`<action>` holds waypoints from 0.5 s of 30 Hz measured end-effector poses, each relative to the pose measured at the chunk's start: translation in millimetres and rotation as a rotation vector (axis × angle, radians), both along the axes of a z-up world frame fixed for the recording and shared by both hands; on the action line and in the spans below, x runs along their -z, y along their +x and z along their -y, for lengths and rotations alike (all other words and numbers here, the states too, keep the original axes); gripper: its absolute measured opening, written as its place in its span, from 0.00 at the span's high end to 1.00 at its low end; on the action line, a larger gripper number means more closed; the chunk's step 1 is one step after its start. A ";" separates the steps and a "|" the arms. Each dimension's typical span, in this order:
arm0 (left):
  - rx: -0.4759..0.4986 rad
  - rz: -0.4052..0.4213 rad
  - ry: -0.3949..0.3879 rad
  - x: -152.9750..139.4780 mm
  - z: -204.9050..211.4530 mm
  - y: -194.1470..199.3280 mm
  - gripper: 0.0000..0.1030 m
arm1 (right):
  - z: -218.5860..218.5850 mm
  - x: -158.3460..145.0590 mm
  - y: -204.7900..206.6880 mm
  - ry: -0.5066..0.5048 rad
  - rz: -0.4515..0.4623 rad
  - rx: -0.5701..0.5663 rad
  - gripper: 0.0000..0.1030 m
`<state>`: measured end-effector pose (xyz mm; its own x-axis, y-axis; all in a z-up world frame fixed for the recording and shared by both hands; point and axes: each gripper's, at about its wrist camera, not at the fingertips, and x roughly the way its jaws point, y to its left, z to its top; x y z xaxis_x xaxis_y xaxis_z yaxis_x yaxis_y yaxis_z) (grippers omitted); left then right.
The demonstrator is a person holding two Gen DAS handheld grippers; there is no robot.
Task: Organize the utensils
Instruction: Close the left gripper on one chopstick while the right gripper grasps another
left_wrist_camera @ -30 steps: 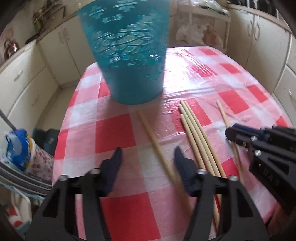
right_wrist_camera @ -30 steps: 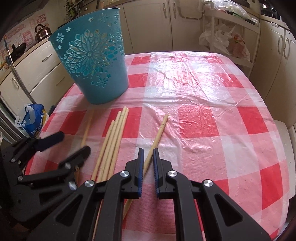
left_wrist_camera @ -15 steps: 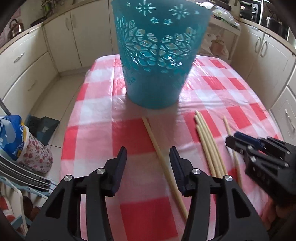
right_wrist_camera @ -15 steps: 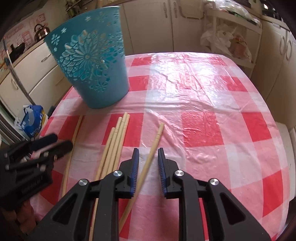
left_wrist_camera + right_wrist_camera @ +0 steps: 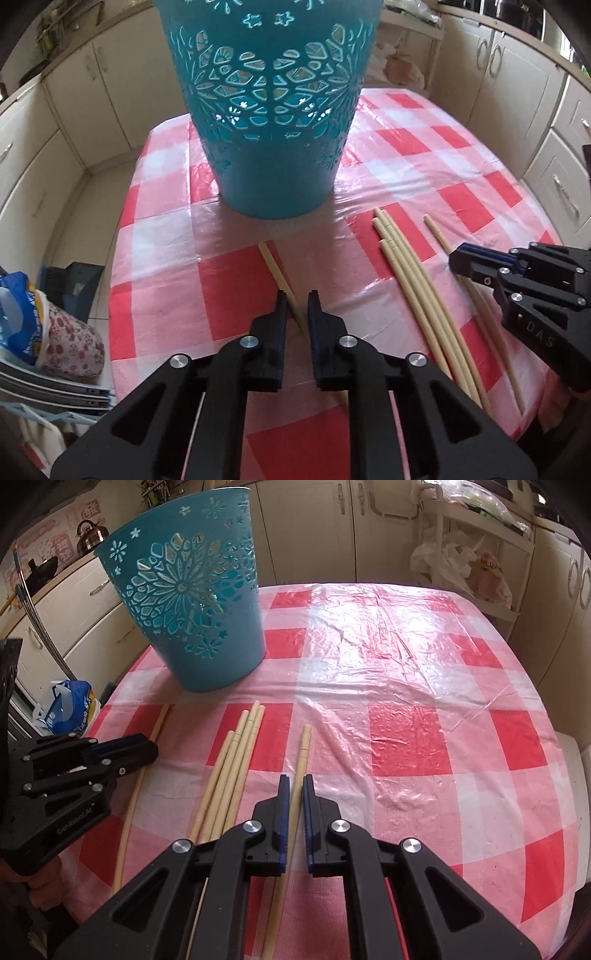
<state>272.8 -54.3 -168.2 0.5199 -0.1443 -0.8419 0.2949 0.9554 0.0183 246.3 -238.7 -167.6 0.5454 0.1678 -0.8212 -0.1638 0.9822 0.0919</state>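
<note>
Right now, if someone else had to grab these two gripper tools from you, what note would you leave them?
Left gripper: narrowed around the lone chopstick nearest the teal basket; grip not confirmed.
Right gripper: narrowed around the single chopstick on the right; grip not confirmed either.
Bundle of four chopsticks lies between them on the checkered tablecloth.
Done: nothing seen delivered to the basket.
Left: lift both sticks, drop them in, then collect the bundle.

Basket (image 5: 269, 110) rim cut off by top edge in left view. Lone chopstick (image 5: 280, 273) near end hidden beneath left gripper (image 5: 298, 306).
</note>
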 end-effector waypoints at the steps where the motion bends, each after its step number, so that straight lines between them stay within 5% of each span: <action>1: -0.018 0.003 0.018 0.1 0.1 0.9 0.70 | -1.1 0.1 -0.3 -0.009 0.002 -0.003 0.92; 7: -0.061 0.004 0.024 1.8 -3.6 2.0 0.63 | -2.8 0.4 -5.1 -0.008 -0.004 -0.003 0.92; 15: -0.077 0.065 0.048 5.0 3.6 -8.1 0.67 | -7.7 0.6 -7.1 -0.040 0.016 -0.008 0.92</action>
<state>264.8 -58.0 -173.2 0.5819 -0.0621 -0.8109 0.2172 0.9727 0.0814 239.1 -231.1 -168.3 0.5576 0.1391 -0.8184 -0.1725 0.9838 0.0497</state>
